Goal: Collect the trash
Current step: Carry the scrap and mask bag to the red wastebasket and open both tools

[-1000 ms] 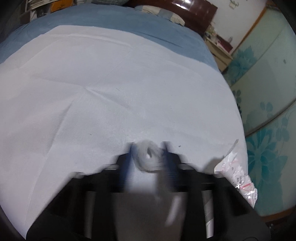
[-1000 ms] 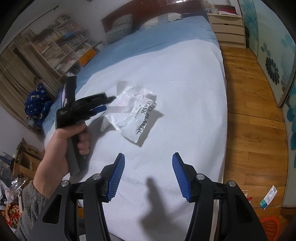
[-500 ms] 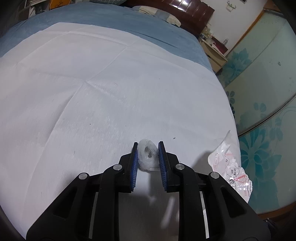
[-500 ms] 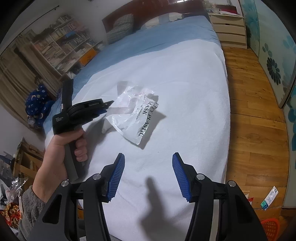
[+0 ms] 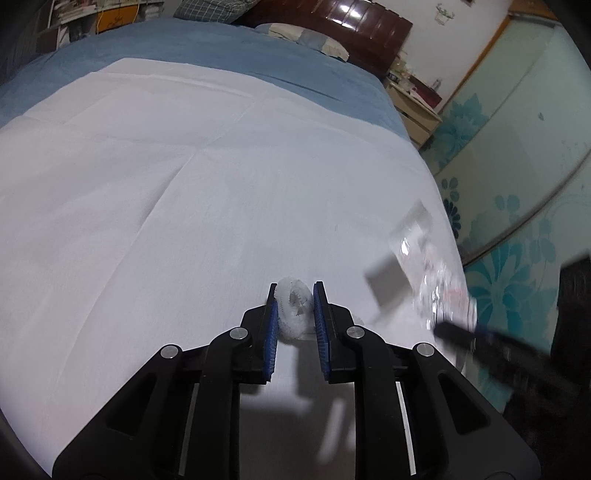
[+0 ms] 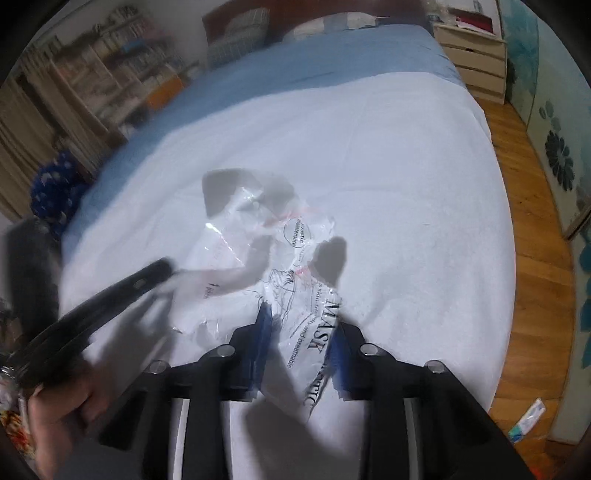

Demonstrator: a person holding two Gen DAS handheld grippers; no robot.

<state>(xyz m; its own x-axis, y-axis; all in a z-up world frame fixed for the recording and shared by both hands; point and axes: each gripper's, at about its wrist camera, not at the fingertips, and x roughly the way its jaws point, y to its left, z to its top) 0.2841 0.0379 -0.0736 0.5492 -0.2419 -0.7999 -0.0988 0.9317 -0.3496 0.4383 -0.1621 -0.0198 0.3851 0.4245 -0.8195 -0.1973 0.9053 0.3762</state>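
Left wrist view
- Left gripper (image 5: 295, 291): its two blue pads are clenched on a small white crumpled wad (image 5: 294, 307), one pad touching each side of it.
- Wad position: at the fingertips, low over the white sheet (image 5: 184, 184); I cannot tell if it touches the sheet.
- Mask bag (image 5: 432, 273): a clear crumpled plastic bag, blurred, at the right near the edge of the bed.
- Right gripper (image 5: 458, 334): seen as a dark blurred bar at the lower right, its tip at the bag.
- Background: a blue blanket (image 5: 221, 55) beyond the white sheet, then a dark wooden headboard (image 5: 351, 29) with a pillow (image 5: 306, 37).

Right wrist view
- Right gripper (image 6: 301, 332): the blue pads stand on both sides of the mask bag (image 6: 280, 266); they are blurred, with a gap between them, so I cannot tell if they already grip the plastic.
- Bag position: it lies flat on the white sheet (image 6: 406, 166), with black print "MASK" between the fingers.
- Left gripper (image 6: 162, 269): a blurred black shape at the left, held by the person's hand (image 6: 70, 406); its tip is at the left edge of the bag.
- Surroundings: a wooden floor (image 6: 535, 258) at the right, a bookshelf (image 6: 103, 74) at the upper left.
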